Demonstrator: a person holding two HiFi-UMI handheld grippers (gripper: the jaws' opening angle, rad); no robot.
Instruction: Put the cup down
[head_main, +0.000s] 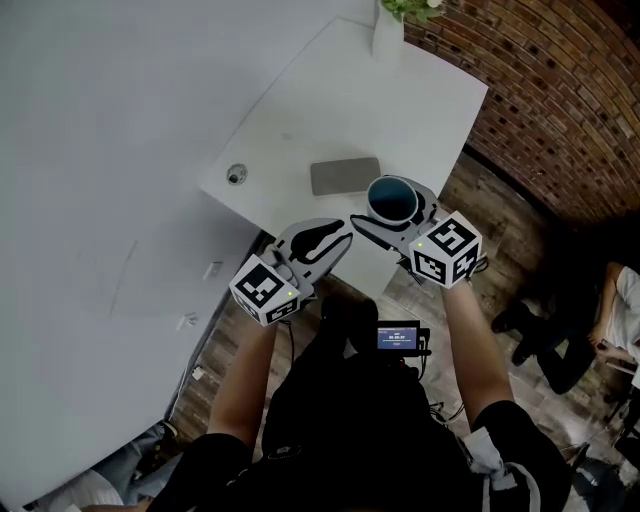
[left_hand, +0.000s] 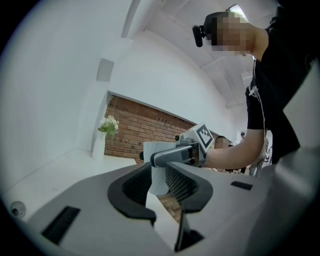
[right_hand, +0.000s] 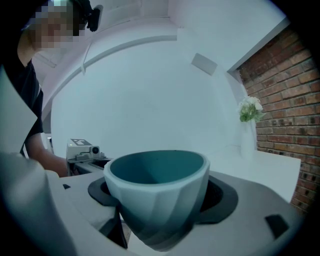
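Faceted cup (right_hand: 157, 195), pale outside, teal inside, gripped upright between wide-set fingers of right gripper (head_main: 391, 206), at white desk's (head_main: 350, 100) near edge. Left gripper (head_main: 318, 240) fingers narrowly apart, empty.

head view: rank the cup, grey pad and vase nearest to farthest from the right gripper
1. cup, held in the right gripper itself.
2. grey pad, flat on the white table, just left of the cup.
3. vase, at the table's far corner.
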